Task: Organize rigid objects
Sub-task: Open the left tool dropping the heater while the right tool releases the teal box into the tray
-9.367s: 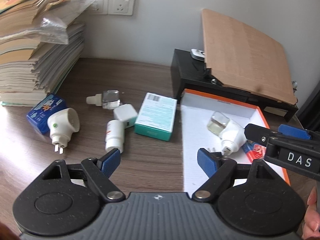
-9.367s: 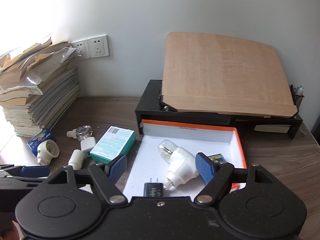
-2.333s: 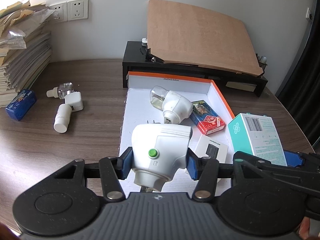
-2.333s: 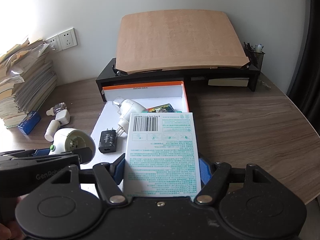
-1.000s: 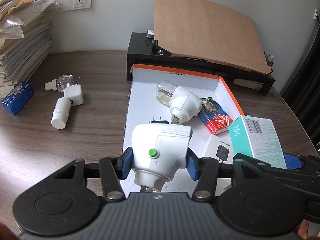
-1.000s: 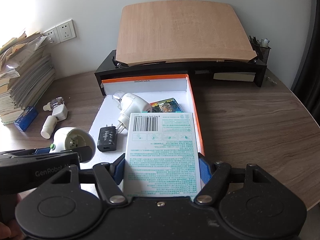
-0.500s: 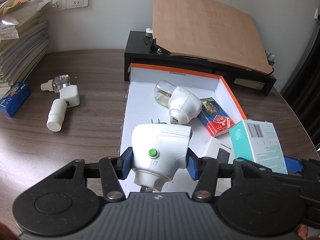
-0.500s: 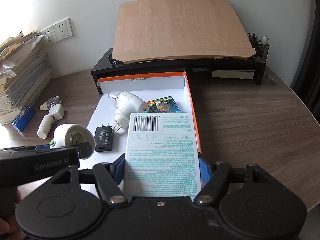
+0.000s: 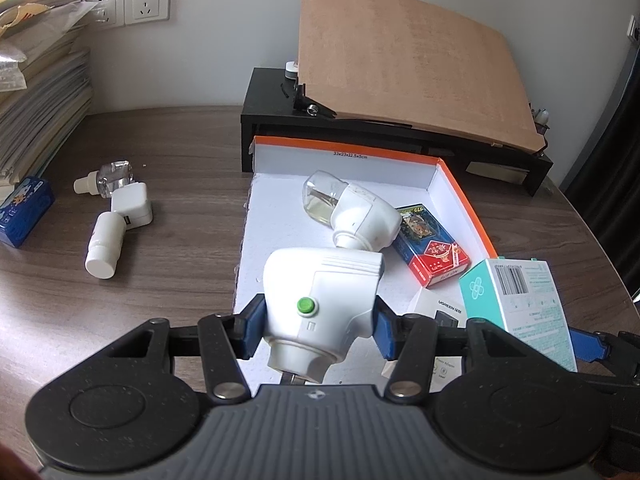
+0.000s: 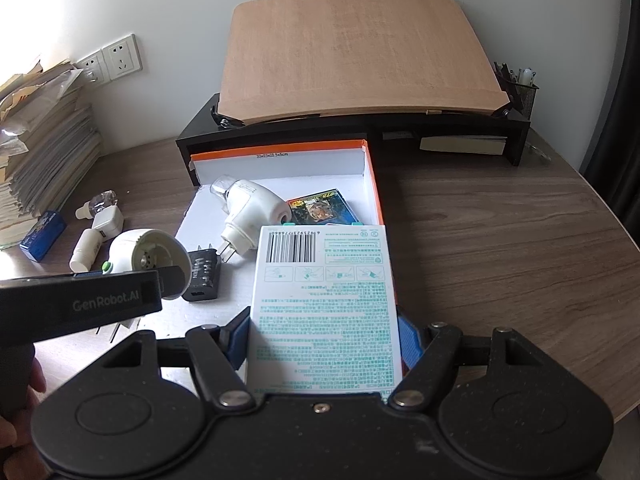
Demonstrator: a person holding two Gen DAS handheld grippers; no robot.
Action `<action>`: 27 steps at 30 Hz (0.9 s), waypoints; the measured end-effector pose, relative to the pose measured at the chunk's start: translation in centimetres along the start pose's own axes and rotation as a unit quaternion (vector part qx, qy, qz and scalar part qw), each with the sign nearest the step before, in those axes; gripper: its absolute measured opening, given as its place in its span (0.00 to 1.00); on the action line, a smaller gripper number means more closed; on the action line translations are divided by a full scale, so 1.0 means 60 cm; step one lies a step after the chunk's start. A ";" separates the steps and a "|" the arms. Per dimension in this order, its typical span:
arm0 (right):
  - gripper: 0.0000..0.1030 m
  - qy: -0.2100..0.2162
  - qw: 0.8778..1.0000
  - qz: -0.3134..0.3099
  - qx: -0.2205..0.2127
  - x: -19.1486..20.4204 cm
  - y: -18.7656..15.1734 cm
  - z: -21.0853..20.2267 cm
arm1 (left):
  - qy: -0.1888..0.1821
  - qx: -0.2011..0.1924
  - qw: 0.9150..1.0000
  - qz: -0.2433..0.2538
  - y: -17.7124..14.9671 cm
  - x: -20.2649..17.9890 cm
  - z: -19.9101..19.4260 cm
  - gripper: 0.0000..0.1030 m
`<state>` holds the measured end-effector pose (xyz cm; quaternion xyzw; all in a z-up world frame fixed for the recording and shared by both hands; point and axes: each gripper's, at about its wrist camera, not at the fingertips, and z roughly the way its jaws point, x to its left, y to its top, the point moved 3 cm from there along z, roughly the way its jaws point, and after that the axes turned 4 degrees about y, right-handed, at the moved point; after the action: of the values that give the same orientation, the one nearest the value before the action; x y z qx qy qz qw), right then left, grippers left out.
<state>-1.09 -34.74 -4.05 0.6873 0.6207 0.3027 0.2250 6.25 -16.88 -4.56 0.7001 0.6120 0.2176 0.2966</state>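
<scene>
My left gripper (image 9: pixel 316 326) is shut on a white plug-in device (image 9: pixel 320 304) with a green button, held above the front of the orange-rimmed white box (image 9: pixel 466 200). My right gripper (image 10: pixel 324 340) is shut on a teal and white carton (image 10: pixel 324 312), over the box's front right part (image 10: pixel 370 184). The carton also shows in the left wrist view (image 9: pixel 520 308). In the box lie another white plug-in device with a bottle (image 9: pixel 356 212), a red card pack (image 9: pixel 432 248) and a black charger (image 10: pixel 202 276).
On the wooden desk left of the box lie a white bottle (image 9: pixel 104 248), a white cube adapter (image 9: pixel 132 210), a clear bottle (image 9: pixel 108 176) and a blue packet (image 9: pixel 24 212). A paper stack (image 9: pixel 36 80) stands far left. A black stand with a brown board (image 9: pixel 400 64) is behind the box.
Both grippers have moved slightly forward over the box, each holding its object. Long before, both were open and empty.
</scene>
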 end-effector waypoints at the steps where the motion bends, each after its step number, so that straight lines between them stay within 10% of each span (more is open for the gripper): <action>1: 0.82 0.000 1.000 0.001 0.000 0.000 0.000 0.000 | 0.000 0.000 1.000 0.001 0.000 0.000 0.000 0.53; 27: 0.84 -0.026 0.999 0.011 -0.029 -0.020 0.002 -0.027 | -0.039 -0.009 0.999 0.032 0.021 -0.030 0.020 0.56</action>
<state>-2.21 -36.07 -2.99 0.6953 0.5978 0.3050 0.2571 7.68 -18.90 -4.46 0.7246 0.5750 0.2057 0.3194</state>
